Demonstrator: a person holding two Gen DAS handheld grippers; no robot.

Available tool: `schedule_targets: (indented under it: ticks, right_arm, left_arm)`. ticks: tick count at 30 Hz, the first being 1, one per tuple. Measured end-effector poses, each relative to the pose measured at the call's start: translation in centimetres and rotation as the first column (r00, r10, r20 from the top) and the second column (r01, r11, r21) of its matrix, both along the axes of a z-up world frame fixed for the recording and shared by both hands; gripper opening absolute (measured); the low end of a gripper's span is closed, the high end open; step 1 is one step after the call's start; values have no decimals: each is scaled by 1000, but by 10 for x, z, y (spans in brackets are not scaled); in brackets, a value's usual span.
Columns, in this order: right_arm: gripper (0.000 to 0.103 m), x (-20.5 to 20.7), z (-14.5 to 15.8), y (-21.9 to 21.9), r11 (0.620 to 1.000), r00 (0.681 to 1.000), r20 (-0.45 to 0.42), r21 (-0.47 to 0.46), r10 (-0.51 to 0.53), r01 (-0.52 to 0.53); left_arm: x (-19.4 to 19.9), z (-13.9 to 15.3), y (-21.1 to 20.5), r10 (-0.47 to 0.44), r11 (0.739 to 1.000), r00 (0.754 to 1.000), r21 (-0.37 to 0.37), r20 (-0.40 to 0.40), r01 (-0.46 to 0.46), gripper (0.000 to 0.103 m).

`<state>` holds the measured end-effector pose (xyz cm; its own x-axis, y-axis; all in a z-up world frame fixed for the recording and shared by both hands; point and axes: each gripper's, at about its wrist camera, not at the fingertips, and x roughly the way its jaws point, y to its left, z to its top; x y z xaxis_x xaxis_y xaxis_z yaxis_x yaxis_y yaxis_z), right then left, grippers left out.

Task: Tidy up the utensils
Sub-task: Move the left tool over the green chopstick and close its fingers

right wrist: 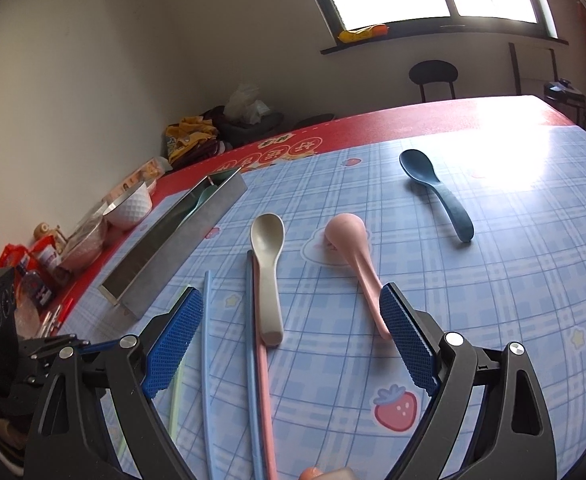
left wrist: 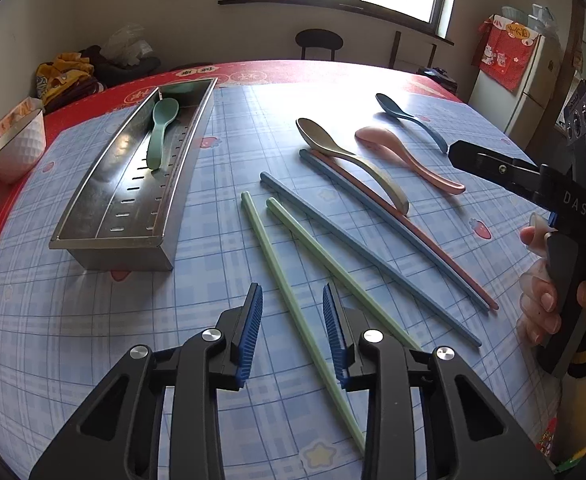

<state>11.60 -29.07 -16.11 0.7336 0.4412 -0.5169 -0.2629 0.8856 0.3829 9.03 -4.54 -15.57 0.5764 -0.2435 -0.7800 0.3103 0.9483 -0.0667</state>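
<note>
Left wrist view: the left gripper points down at the blue plaid tablecloth, its jaws set narrow with a gap on either side of a green chopstick that passes between the blue pads without being pressed. A second green chopstick lies just right of it, running under the right pad. Further right lie a blue chopstick, then another blue chopstick side by side with a pink chopstick. A beige spoon rests across the far ends of that pair, a pink spoon lies bowl-down beyond it, and a dark blue spoon lies furthest right. At far left stands the metal utensil tray, with a green spoon leaning inside it. A white bowl sits at the table's left edge. At the right edge a hand holds the right gripper; from here I cannot tell how its jaws stand.

Right wrist view: the right gripper hovers with jaws wide and nothing between the pads. Between and beyond its fingers lie the beige spoon and pink spoon; the dark blue spoon lies far right. The metal utensil tray stands at left.
</note>
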Motion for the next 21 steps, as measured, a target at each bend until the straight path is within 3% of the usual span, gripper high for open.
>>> schedule_targets:
  ticks: [11,21]
  right_arm:
    - [87,-3,1,1,1000,1000,10,2,-3,3]
    - [87,-2,0,-2,1000,1000,1,18,-14,14]
  left_arm:
    - [12,-11,-12,2,996,1000,85,-22,0,22]
    - [21,-14,-13,-31,996,999,83,21,29,22]
